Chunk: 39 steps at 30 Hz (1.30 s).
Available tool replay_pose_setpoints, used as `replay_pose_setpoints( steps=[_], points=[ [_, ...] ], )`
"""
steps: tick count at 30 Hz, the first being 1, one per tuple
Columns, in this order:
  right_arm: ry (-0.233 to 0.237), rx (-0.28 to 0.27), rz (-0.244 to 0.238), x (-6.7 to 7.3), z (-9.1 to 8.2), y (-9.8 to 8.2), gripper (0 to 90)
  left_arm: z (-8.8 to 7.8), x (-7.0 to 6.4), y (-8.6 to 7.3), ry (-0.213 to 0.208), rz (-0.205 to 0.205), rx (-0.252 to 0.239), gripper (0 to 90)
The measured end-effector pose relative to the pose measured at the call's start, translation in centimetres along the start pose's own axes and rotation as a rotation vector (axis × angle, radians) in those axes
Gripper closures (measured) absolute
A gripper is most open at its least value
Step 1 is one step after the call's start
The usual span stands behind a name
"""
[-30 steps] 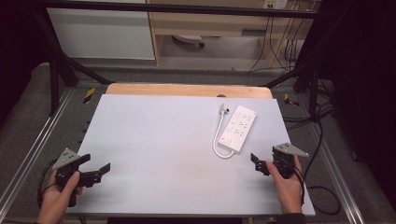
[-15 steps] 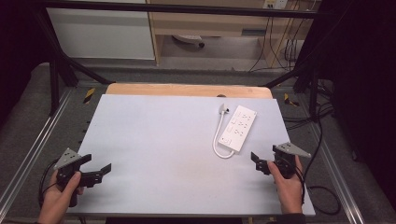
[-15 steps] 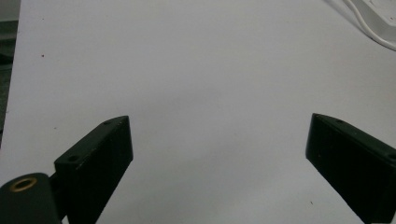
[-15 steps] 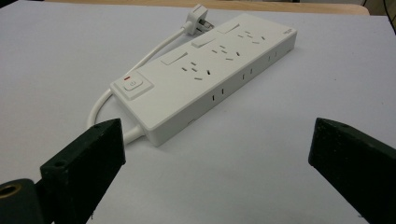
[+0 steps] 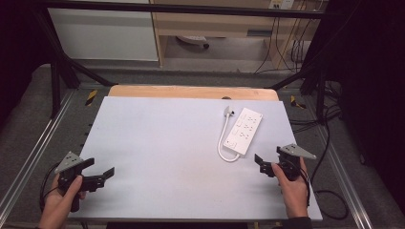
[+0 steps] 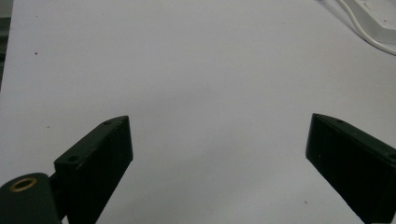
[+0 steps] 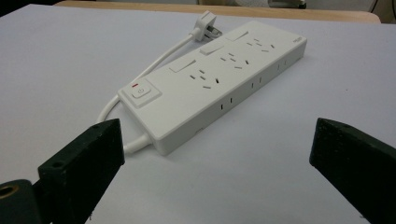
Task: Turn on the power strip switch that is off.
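Currently, status per the views:
Surface: pale grey rectangular surface (image 5: 167,152), with a light wooden board edge (image 5: 191,91) showing along its far side.
Power strip: white plastic multi-socket power strip (image 5: 244,131) lies flat on the far right part of the surface, long axis running diagonally away from you.
Strip detail: in the right gripper view the white switch with the red mark (image 7: 140,90) sits at the strip's near end, socket rows beyond it.
Cord: white cord (image 5: 223,145) leaves the near end, loops on the surface beside the strip and runs along its left side to the white plug (image 5: 229,112), which lies on the surface near the far end.
Right gripper: your black right gripper (image 5: 262,164) is over the near right edge of the surface, close to the strip's near end but not touching it.
Right fingers: wide apart, nothing between them; the strip sits ahead of them in the right gripper view.
Left gripper: your black left gripper (image 5: 102,175) is over the near left corner, well apart from the strip.
Left fingers: wide apart, over bare surface; a corner of the strip and cord shows far off at top right of the left gripper view.
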State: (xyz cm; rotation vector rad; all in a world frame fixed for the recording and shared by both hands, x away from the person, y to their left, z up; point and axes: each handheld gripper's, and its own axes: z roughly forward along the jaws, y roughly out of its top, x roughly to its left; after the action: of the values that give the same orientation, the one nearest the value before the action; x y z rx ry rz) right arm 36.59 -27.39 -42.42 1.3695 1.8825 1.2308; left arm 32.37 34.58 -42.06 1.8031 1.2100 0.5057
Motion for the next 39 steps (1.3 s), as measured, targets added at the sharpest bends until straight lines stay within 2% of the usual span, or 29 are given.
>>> replay_pose_setpoints(
  steps=[8,16,28,31,39],
  points=[
    [0.017,-0.015,0.0,0.5,0.5,0.9,3.1,0.0,-0.1,0.0,-0.002,0.004,0.003,7.4],
    [0.024,0.003,-0.004,0.9,0.7,1.9,4.3,0.1,0.1,-0.1,0.008,-0.006,0.011,7.5],
    [0.044,0.041,-0.01,1.0,1.5,3.4,5.7,0.1,0.0,-0.1,0.015,0.007,0.013,7.5],
    [0.042,0.055,-0.013,0.9,1.6,3.8,5.9,0.1,0.0,-0.1,0.018,0.0,0.015,7.5],
    [0.032,0.078,-0.03,0.5,1.8,5.0,5.6,0.2,-0.2,-0.1,0.02,0.015,0.015,7.5]
  ],
)
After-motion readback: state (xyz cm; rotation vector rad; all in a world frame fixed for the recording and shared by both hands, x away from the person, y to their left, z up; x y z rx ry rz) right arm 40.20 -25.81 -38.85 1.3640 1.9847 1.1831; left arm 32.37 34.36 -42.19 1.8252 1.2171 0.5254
